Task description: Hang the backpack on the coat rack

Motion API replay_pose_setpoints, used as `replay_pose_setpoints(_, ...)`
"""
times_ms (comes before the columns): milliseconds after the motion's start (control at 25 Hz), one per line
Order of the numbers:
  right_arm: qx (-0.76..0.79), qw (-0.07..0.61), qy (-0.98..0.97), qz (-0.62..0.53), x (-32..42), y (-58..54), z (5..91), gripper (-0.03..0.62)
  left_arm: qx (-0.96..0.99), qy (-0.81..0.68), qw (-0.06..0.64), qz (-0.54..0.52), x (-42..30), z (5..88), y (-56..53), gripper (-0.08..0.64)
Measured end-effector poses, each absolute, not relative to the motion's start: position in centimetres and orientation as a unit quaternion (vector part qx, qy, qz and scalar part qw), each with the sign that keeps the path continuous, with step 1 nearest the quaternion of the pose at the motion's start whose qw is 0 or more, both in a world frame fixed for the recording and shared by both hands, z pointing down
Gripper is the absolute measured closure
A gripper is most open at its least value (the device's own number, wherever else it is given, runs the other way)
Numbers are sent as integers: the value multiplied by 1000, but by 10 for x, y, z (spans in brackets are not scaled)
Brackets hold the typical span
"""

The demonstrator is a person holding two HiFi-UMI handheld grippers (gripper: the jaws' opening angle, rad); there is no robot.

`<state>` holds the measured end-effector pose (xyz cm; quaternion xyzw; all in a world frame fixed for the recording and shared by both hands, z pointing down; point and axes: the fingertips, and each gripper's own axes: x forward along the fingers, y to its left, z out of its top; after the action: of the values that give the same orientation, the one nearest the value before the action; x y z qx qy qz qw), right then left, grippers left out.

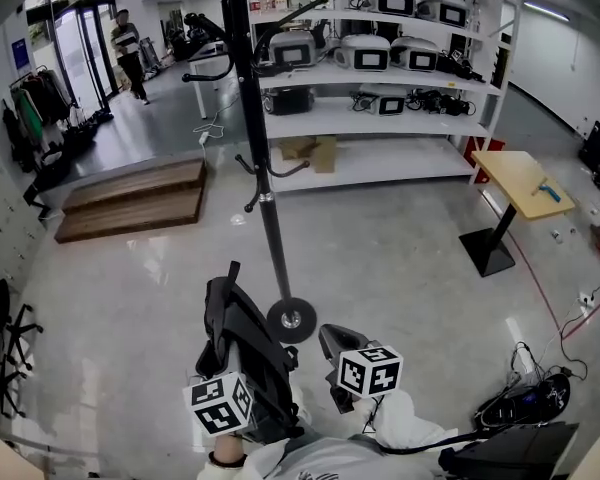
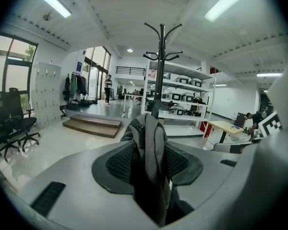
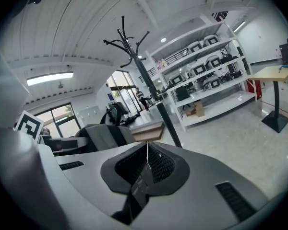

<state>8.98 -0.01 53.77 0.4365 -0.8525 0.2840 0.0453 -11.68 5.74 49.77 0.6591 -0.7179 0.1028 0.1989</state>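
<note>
The black coat rack [image 1: 263,148] stands just ahead of me, its round base [image 1: 291,320] on the floor between the two grippers. In the left gripper view its top hooks [image 2: 161,32] rise above the jaws. The black and grey backpack [image 1: 242,343] hangs at the lower left of the base. My left gripper [image 2: 149,145] is shut on a thick grey fold of it [image 2: 153,138]. My right gripper [image 3: 146,152] is shut on a thin black backpack strap [image 3: 140,178], right of the base, with the pack's body [image 3: 103,135] to its left.
White shelving [image 1: 380,118] with equipment stands behind the rack. Low wooden steps [image 1: 130,200] lie at the left, and a small wooden table [image 1: 520,180] at the right. Cables and a dark bag [image 1: 530,398] lie at the lower right, and office chairs [image 1: 0,338] at the left edge. A person [image 1: 128,53] walks far back.
</note>
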Motion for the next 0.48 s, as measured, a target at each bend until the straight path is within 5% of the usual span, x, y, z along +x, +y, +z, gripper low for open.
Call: replay_pose_setpoints(480, 436, 48, -852, 286, 47, -85, 534, 578, 668, -704, 213, 114, -142, 503, -24, 396)
